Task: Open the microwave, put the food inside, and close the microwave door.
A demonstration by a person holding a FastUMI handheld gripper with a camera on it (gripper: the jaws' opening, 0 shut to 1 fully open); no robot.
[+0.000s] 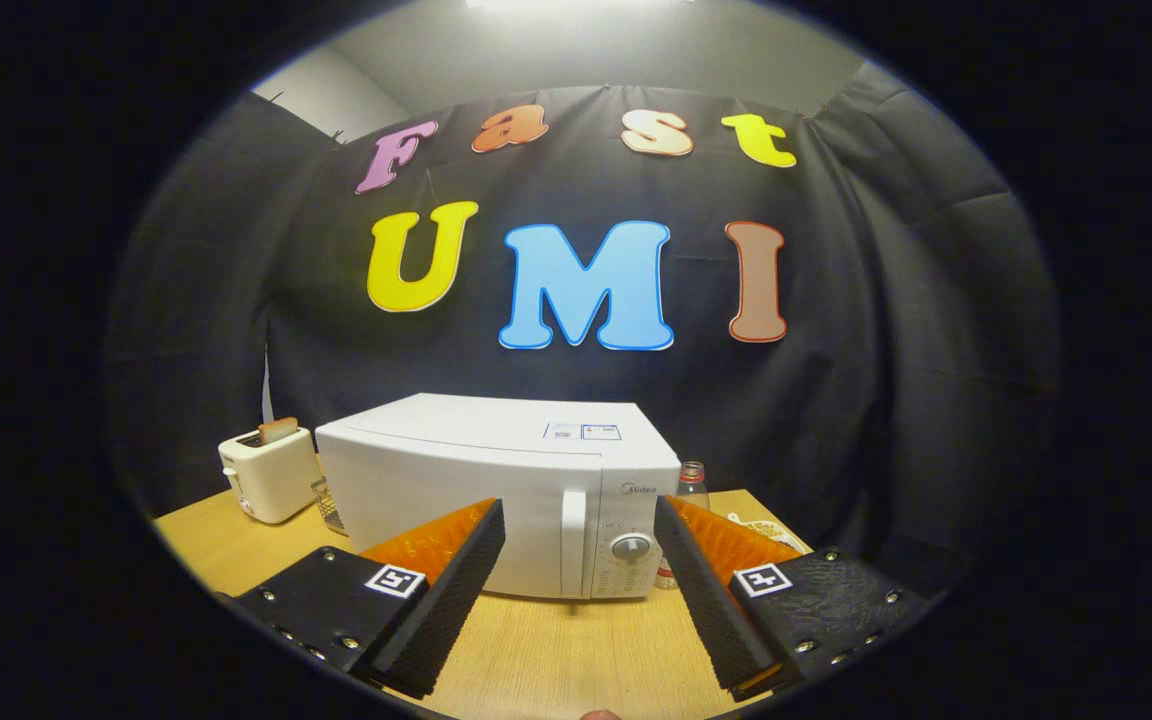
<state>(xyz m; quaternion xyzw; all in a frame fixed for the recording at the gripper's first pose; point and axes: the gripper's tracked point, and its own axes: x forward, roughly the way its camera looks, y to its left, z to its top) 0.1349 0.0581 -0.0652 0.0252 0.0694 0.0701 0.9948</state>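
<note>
A white microwave [496, 480] stands on the wooden table [556, 655] with its door closed. Its vertical handle [573, 540] and round dial [631, 547] face me, just beyond my fingertips. My gripper [579, 525] is open, with nothing between its fingers, held a short way in front of the microwave and level with the handle. A plate with food [764, 530] lies to the right of the microwave, partly hidden behind my right finger.
A white toaster [269, 472] with a slice of bread in it stands left of the microwave. A small wire rack [328, 505] sits between them. A clear bottle [692, 490] stands at the microwave's right rear corner. Black cloth walls close off the back.
</note>
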